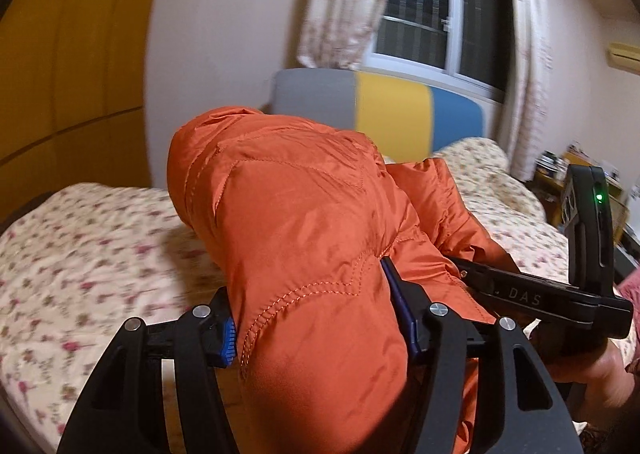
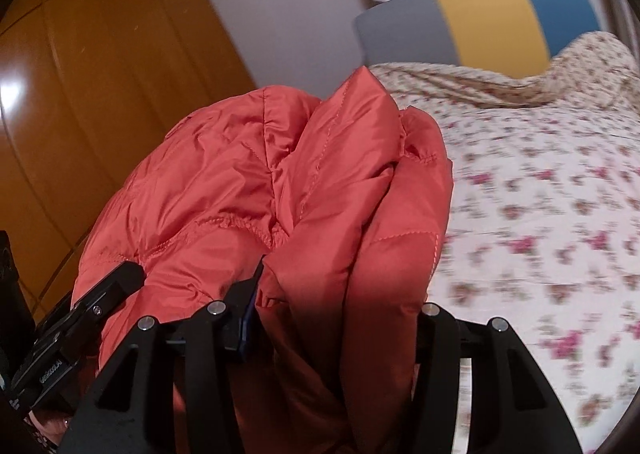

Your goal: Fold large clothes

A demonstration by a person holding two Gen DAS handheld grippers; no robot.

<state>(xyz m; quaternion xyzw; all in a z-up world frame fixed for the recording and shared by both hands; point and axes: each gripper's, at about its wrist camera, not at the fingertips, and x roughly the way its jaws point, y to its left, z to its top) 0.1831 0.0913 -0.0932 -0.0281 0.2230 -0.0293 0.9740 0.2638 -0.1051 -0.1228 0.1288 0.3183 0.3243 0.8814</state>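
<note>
Holding: both claws grip one orange padded jacket (image 1: 304,238), lifted above a bed with a floral sheet (image 1: 80,254).
Left claw: the left gripper (image 1: 316,318) is clamped on a thick roll of jacket; fabric fills the whole gap between its blue-padded fingers (image 1: 228,338) and bulges forward and upward from them.
Right claw: the right gripper (image 2: 332,318) is likewise closed on bunched jacket (image 2: 280,182); one blue pad shows on its left, the other finger is buried in cloth.
Claws together: the right tool sits just beside the left one, on its right, so the two grips are close.
Jacket position: ahead of and over both claws, hanging in a heap and not spread; loose folds spill down below the fingers.
Bed: lies ahead of and beneath both claws; a grey, yellow and blue headboard (image 1: 380,110) stands beyond.
Step, as judged: carrying or shaking out the jacket before laying it flat.
Doing it well: probably draw the claws apart so the cloth stretches between them, lower it onto the sheet, and keep the clamps firm, since the slick shell looks likely to slip.
</note>
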